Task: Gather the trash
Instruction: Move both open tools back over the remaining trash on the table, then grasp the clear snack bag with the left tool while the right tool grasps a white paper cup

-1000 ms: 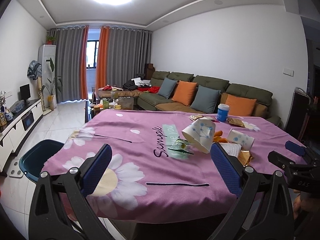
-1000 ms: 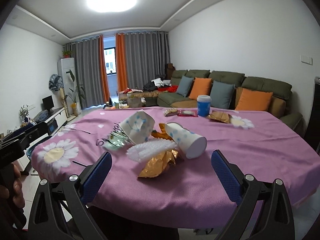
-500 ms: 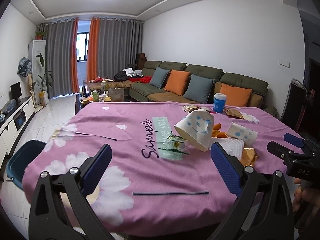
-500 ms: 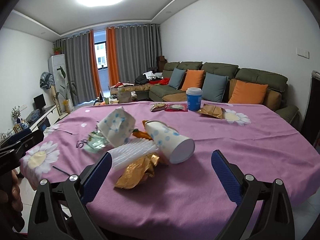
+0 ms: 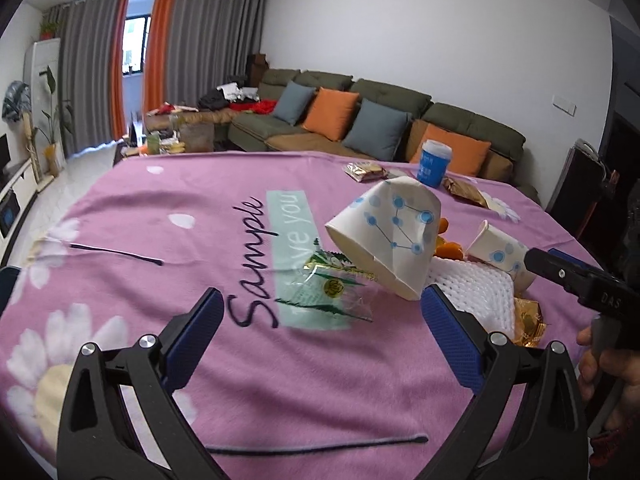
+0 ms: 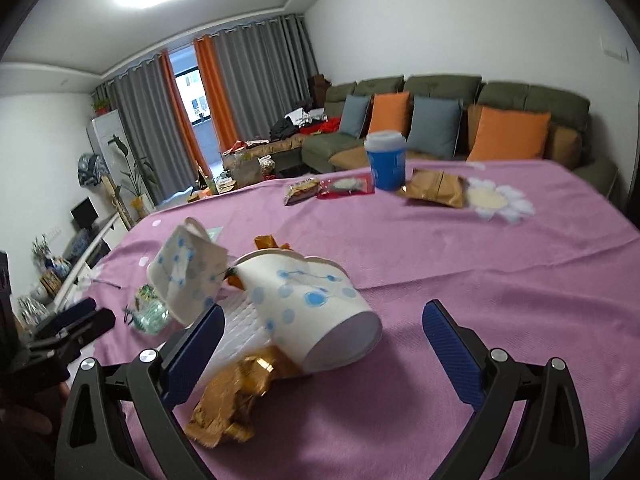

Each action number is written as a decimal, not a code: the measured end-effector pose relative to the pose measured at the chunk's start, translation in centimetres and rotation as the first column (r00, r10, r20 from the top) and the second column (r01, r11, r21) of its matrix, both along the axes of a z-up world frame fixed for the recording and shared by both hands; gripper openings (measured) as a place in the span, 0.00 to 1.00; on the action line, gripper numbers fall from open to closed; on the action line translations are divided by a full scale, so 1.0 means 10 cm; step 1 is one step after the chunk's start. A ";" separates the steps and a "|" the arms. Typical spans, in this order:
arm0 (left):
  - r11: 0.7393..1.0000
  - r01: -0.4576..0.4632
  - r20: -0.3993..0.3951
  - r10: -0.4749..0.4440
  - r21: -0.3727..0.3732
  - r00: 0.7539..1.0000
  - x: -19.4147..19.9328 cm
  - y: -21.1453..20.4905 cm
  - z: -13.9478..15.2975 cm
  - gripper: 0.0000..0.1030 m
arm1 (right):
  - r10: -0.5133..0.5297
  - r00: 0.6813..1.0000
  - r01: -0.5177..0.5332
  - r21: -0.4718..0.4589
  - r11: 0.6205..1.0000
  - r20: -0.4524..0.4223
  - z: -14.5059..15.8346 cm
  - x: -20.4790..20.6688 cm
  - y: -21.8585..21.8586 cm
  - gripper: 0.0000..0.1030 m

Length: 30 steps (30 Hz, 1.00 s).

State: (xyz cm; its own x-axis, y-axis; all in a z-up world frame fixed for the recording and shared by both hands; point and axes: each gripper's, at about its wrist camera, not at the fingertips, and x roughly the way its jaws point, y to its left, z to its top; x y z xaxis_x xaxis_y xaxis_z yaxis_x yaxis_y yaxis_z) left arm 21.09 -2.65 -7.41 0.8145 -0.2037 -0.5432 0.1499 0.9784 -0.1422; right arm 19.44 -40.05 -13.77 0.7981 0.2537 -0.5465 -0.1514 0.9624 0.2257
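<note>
A trash pile lies on the pink flowered tablecloth (image 5: 168,216). It holds a tipped, crushed paper cup with blue dots (image 5: 386,234), a second paper cup on its side (image 6: 316,312), a clear green wrapper (image 5: 330,294), white foam netting (image 5: 476,290), a crumpled gold wrapper (image 6: 234,396) and orange peel (image 5: 448,246). My left gripper (image 5: 318,340) is open, just short of the green wrapper. My right gripper (image 6: 320,354) is open, its jaws on either side of the lying cup's mouth, not touching it.
A blue cup with a white lid (image 6: 386,160), snack packets (image 6: 328,188) and a gold-brown bag (image 6: 438,188) sit at the table's far side. A green sofa with orange and grey cushions (image 5: 360,120) stands behind. A dark bin's edge (image 5: 6,284) shows at the left.
Both grippers have moved forward over the table toward the trash pile, which now looks larger and closer. Both stay open and hold nothing.
</note>
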 end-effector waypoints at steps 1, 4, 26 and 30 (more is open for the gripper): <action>1.000 0.010 -0.008 -0.010 0.001 1.000 0.05 -0.02 -0.02 0.94 | 0.005 1.000 -0.004 0.018 1.000 -0.019 -0.03 0.06 -0.02 0.93; 1.000 0.023 -0.032 -0.022 0.012 0.999 0.19 -0.07 -0.07 0.94 | 0.016 0.998 -0.013 0.059 0.998 -0.058 -0.09 0.19 -0.07 0.92; 0.996 0.088 -0.184 -0.091 -0.020 0.979 0.69 -0.15 -0.35 0.59 | 0.082 0.983 -0.045 0.215 0.976 -0.164 -0.29 0.38 -0.20 0.68; 0.997 0.079 -0.155 -0.082 -0.024 0.984 0.62 -0.12 -0.33 0.56 | 0.082 0.984 -0.046 0.216 0.975 -0.159 -0.28 0.36 -0.21 0.66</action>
